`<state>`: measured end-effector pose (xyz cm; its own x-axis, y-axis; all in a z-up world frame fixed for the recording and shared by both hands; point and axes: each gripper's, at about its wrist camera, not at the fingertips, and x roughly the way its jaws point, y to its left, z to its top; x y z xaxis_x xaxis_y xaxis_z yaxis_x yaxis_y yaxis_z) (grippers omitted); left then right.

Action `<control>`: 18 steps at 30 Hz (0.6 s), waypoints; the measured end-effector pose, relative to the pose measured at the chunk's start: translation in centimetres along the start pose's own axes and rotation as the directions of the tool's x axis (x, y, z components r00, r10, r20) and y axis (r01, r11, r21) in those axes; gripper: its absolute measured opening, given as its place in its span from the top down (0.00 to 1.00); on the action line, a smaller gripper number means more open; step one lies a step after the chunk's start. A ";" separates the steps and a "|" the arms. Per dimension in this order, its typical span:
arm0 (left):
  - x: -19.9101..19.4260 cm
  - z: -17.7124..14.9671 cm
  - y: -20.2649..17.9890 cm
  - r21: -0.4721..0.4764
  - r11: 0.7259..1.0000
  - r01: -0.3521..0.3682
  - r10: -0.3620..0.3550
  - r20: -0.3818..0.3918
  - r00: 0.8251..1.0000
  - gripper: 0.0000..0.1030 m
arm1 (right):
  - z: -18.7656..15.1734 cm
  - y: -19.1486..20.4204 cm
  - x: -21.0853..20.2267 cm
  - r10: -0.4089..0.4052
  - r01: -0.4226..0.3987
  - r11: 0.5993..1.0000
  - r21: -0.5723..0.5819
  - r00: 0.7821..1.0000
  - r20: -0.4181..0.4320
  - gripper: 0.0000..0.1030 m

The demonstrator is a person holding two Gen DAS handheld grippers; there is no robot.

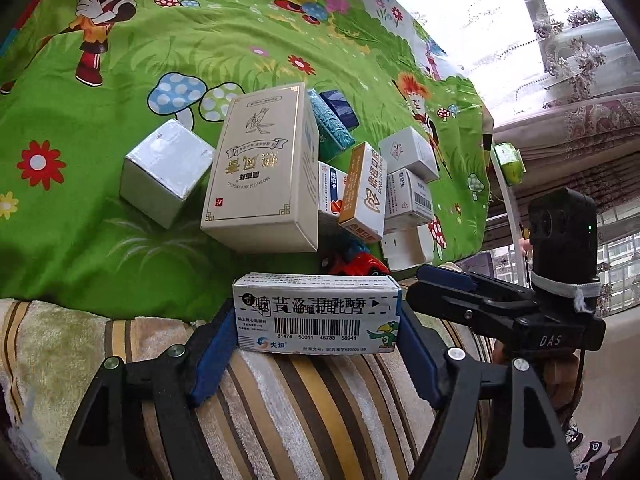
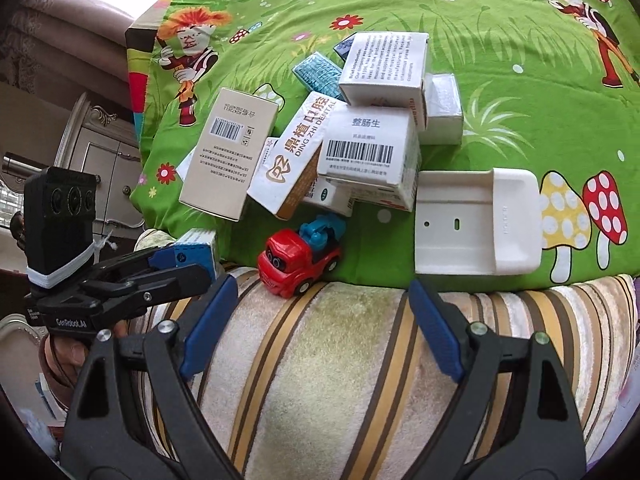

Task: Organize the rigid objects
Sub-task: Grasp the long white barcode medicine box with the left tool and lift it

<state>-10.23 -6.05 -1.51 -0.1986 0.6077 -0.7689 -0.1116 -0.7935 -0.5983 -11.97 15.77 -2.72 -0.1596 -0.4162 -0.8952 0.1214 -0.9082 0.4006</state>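
Medicine box (image 1: pixel 316 314) pinched in my left hand-held gripper (image 1: pixel 316 344); right hand-held gripper (image 2: pixel 320 320) spread, empty. Soft bed: leaning box pile (image 2: pixel 320 140) could topple if bumped.

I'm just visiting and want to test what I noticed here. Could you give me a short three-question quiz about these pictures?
1. True or false: the left hand-held gripper is shut on a medicine box.
2. What lies between the open fingers of the right hand-held gripper? A) a toy truck B) nothing C) a white tray
3. Fill in: the red toy truck sits at the edge of the green ____.

Key: 1 true; 2 B; 3 sheet
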 end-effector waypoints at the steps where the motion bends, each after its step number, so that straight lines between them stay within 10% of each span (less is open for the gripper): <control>1: -0.6 -0.4 -0.1 0.004 1.000 -0.009 0.009 0.023 1.000 0.27 | 0.2 0.4 0.0 -0.011 0.011 1.000 0.007 1.000 0.009 0.13; 18: -3.7 -3.8 -0.5 0.011 0.999 -0.042 0.039 0.180 0.983 0.27 | 1.6 2.5 1.9 -0.056 0.055 0.993 0.103 0.998 0.005 0.52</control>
<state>-5.69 -7.81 0.80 -0.3751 0.5600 -0.7387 -0.1136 -0.8187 -0.5629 -13.50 12.59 -3.11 -0.1708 -0.3651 -0.9151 0.0112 -0.9295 0.3688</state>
